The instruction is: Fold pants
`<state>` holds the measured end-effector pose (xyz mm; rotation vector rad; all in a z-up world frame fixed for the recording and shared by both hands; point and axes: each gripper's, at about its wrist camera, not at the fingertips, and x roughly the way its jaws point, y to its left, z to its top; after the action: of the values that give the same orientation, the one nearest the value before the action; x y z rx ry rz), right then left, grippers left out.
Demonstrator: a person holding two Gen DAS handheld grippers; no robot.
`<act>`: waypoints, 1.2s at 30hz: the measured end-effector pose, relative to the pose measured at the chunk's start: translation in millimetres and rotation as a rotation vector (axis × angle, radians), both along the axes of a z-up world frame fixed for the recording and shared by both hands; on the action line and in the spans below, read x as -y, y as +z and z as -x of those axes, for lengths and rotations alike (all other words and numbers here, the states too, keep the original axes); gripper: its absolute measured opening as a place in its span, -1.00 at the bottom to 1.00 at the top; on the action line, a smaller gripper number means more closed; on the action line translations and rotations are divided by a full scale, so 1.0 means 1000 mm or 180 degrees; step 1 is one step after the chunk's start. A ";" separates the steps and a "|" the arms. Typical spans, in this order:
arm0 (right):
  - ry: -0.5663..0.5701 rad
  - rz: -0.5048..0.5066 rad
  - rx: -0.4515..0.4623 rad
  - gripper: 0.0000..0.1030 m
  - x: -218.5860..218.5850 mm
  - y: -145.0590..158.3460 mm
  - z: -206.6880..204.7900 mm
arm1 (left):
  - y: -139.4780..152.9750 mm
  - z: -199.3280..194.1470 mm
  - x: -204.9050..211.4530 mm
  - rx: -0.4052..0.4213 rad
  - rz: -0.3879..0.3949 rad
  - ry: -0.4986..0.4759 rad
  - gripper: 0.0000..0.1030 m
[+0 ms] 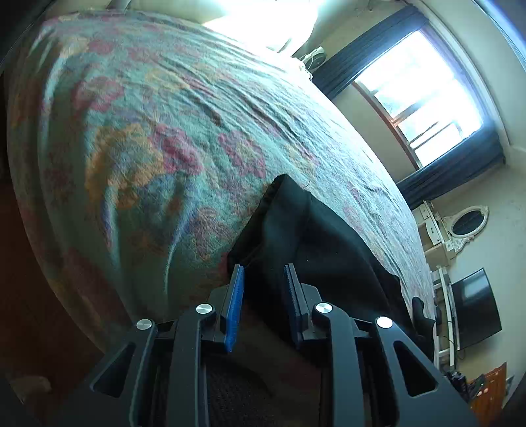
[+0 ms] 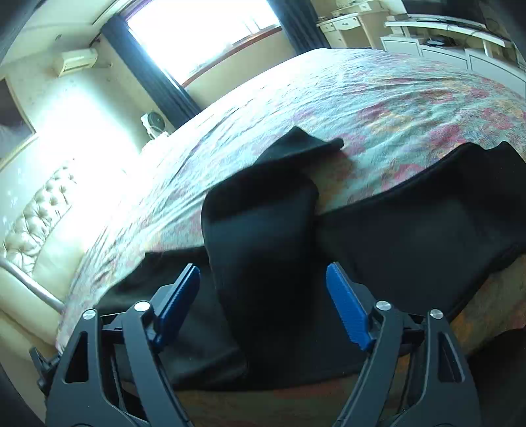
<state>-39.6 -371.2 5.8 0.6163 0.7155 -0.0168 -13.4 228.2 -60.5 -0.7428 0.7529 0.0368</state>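
Note:
Black pants [image 2: 411,226] lie on a bed with a floral bedspread [image 2: 378,92], near its front edge. In the right wrist view one leg [image 2: 263,213] is folded over and runs toward me between the open jaws of my right gripper [image 2: 263,276], which holds nothing. In the left wrist view the pants [image 1: 315,236] show as a dark folded end on the bedspread [image 1: 148,131]. My left gripper [image 1: 264,272] is open by a narrow gap, its blue pads at the cloth's near edge with the fabric just between them.
A padded headboard [image 2: 36,223] stands at the bed's left end. Beyond the bed are a window with dark curtains [image 2: 157,75], a small fan [image 2: 153,123], a cream dresser [image 2: 355,23] and white shelving [image 2: 453,36]. A wall TV [image 1: 475,308] and oval mirror [image 1: 468,223] show at right.

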 end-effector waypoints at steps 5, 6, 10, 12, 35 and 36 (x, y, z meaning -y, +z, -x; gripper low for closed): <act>-0.0093 -0.1064 -0.0110 0.68 0.044 -0.012 -0.071 | 0.025 0.004 0.011 0.0305 -0.0037 -0.0058 0.20; -0.0124 -0.1246 -0.0156 0.68 0.049 -0.021 -0.089 | 0.031 0.000 0.022 0.0335 -0.0014 -0.0094 0.26; -0.0342 -0.1600 -0.0465 0.67 0.059 -0.066 -0.153 | 0.032 -0.011 0.052 0.0324 0.0082 -0.0309 0.55; -0.0413 -0.1741 -0.0429 0.66 0.061 -0.079 -0.172 | 0.024 -0.018 0.066 0.0215 0.0141 -0.0398 0.56; -0.0656 -0.0589 -0.0084 -0.88 0.251 -0.020 0.020 | 0.004 -0.058 0.136 -0.0112 -0.0088 -0.0846 0.63; -0.0680 -0.0607 -0.0189 -0.88 0.257 -0.037 0.027 | 0.003 -0.059 0.139 -0.0115 -0.0115 -0.0847 0.63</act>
<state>-66.9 -627.7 -31.1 0.8760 0.7109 -0.1668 45.8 88.8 -57.2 -0.6040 0.8782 -0.1771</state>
